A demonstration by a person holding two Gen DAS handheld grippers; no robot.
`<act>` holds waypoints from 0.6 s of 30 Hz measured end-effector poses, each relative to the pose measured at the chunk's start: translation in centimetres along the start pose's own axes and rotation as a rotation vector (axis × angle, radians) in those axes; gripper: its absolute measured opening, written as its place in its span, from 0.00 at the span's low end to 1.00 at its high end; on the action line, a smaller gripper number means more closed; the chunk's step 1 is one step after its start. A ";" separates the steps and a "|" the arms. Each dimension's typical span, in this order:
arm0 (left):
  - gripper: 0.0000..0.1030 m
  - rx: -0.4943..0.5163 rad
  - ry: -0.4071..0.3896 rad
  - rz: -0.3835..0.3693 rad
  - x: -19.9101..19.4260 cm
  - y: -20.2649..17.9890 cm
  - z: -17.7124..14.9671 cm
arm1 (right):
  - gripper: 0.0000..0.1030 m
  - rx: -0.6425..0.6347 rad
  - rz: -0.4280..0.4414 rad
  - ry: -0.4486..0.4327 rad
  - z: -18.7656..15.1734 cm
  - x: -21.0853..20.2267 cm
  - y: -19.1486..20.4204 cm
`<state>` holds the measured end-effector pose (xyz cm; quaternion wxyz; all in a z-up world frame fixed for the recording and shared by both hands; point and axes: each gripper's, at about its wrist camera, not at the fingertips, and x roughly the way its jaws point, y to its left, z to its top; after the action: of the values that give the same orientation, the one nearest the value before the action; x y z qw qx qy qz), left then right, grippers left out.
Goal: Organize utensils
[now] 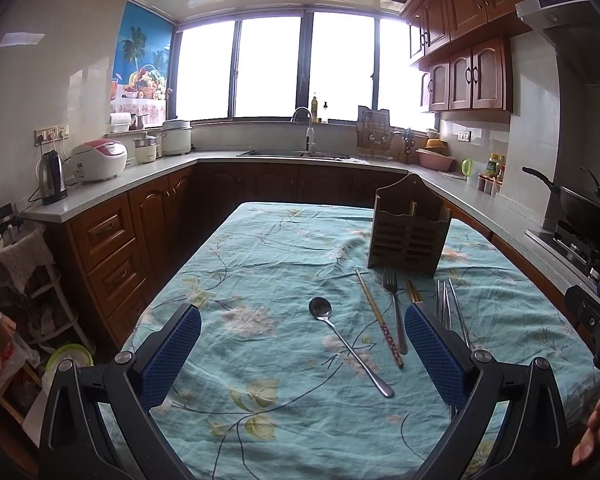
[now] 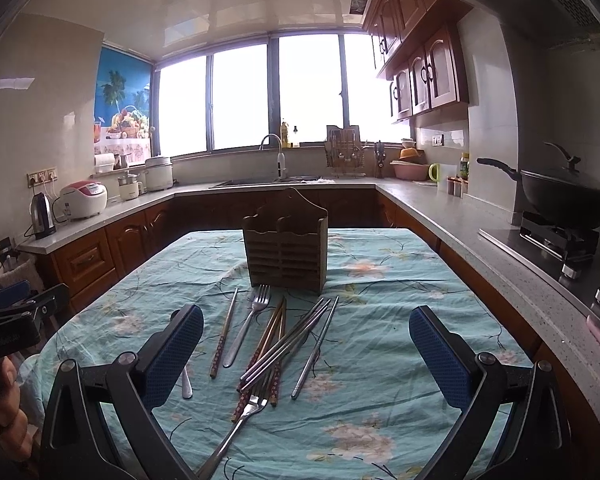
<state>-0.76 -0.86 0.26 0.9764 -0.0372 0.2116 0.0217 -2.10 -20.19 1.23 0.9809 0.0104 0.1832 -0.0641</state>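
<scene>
- Left gripper (image 1: 302, 344) hovering over the bench (image 1: 228, 364) with fingers (image 1: 171, 354) spread wide, gripping nothing.
- Right gripper (image 2: 306, 354) likewise hanging above the bench, fingers (image 2: 440, 360) splayed far apart, holding nothing.
- Wooden utensil holder (image 2: 286, 246) standing upright on the floral teal tablecloth (image 2: 380, 392), toward the far end, its slatted front facing the cameras.
- Spoon (image 1: 346, 344) lying flat on the cloth between the left fingers, bowl pointing away, apart from the other pieces.
- Patterned chopstick (image 1: 380, 318) lying just right of the spoon, beside a fork (image 1: 394, 306) with tines pointing at the holder.
- Steel chopsticks (image 2: 288, 344) lying crossed in a loose pile with wooden chopsticks (image 2: 270, 338), just before the holder in the right wrist view.
- Single steel chopstick (image 2: 316, 350) resting slightly right of that pile.
- Second fork (image 2: 236, 426) lying nearest the right camera, tines touching the pile's near end.
- Person's hand (image 2: 4, 412) showing at the left edge, gripping the other tool's handle.
- Black wok (image 2: 564, 196) sitting on the stove at right; kettle (image 2: 42, 214) and rice cooker (image 2: 84, 200) standing on the counter at left.
</scene>
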 end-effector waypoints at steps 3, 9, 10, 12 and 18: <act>0.99 0.000 0.000 0.001 0.1 0.0 0.0 | 1.00 0.002 0.001 0.001 0.0 0.0 -0.1; 0.99 0.000 0.000 0.004 0.2 0.0 0.0 | 1.00 0.000 0.001 0.000 0.0 0.0 0.0; 0.99 0.000 0.000 0.004 0.2 0.1 0.0 | 1.00 0.000 0.001 0.000 0.0 0.0 0.0; 0.99 -0.001 0.001 0.002 0.2 0.0 0.0 | 1.00 0.000 0.003 0.000 0.0 0.1 0.0; 0.99 -0.001 0.002 0.003 0.2 0.0 0.0 | 1.00 0.000 0.001 0.000 0.0 0.0 0.0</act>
<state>-0.56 -0.83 0.14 0.9762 -0.0373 0.2124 0.0232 -2.06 -20.18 1.21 0.9810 0.0106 0.1831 -0.0634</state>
